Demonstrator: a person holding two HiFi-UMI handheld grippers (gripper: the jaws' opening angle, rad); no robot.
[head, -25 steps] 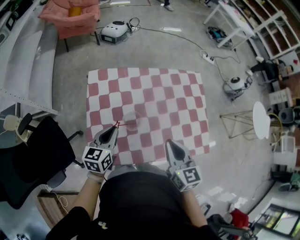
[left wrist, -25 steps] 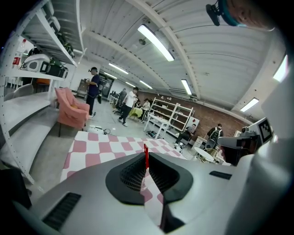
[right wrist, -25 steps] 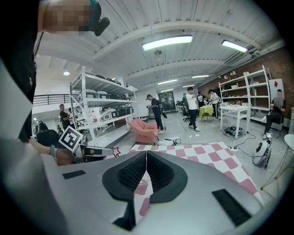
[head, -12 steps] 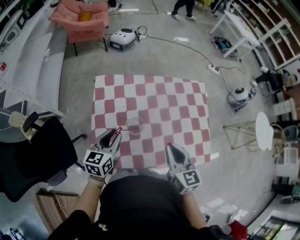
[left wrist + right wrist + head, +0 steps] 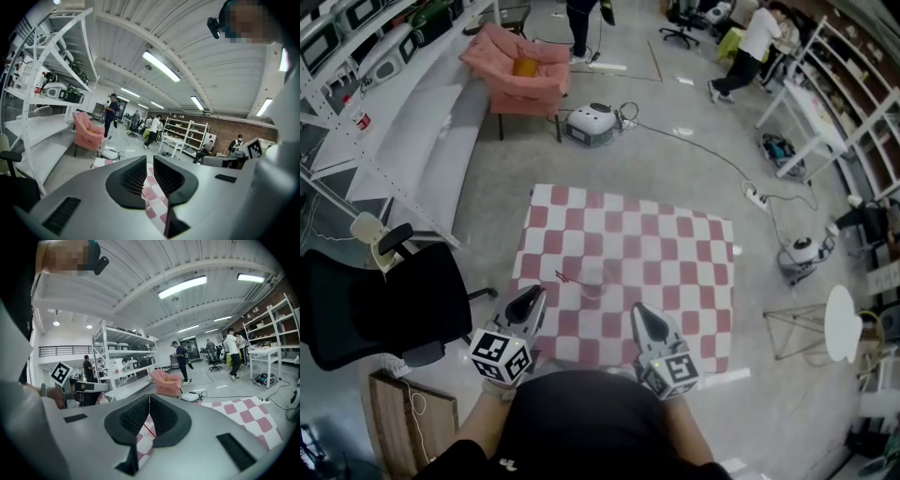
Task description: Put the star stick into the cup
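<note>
Head view, looking steeply down: a desk (image 5: 675,253) with a red-and-white checked cover stands on a grey floor. A clear cup (image 5: 594,281) stands just off the desk's middle, toward the near-left corner. The thin red star stick (image 5: 563,277) slants from the cup toward the left edge. At this size it is unclear whether its end sits inside the cup. The left tool (image 5: 536,298) hovers at the near-left corner, apart from the stick. The right tool (image 5: 637,311) hovers over the near edge, well apart from the cup. A black office chair (image 5: 375,300) stands off the desk's left edge, and a pink armchair (image 5: 520,70) is beyond the far edge.

Left gripper view: the left tool (image 5: 149,161) has a narrow gap between its jaws, which are closing. Nothing is between them. Only the checked desk (image 5: 152,199) shows through the gap.

Right gripper view: the right tool (image 5: 149,399) has its jaws pressed together at the tips and holds nothing. Below the tips, the star stick (image 5: 149,429) shows as a thin red line against the checked desk (image 5: 243,413) beyond. The pink armchair (image 5: 166,380) stands further off.
</note>
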